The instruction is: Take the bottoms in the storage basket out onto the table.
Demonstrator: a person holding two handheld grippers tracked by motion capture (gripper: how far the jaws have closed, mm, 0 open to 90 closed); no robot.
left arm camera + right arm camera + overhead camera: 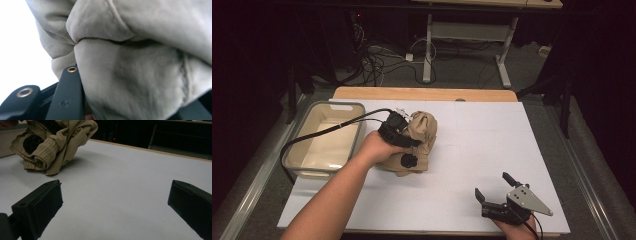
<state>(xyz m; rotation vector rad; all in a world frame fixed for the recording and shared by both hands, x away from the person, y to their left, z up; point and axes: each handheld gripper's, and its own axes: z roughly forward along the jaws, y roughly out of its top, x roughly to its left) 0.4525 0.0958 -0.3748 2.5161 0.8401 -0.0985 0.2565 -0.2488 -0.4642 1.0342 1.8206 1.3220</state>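
Left gripper, forearm angled in from the near edge, is clamped on the bundled tan jacket at the table's left centre. Right gripper rests near right, jaws spread, holding nothing. A bin sits just left of the jacket.

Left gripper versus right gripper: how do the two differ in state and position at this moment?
The left gripper is shut on the tan garment, bunched cloth pressed between its jaws; the right gripper stands wide open with nothing between its jaws. The left gripper is near the plastic bin, beside the table's left edge; the right gripper sits at the near right corner, apart from the garment. Both are hand-held.
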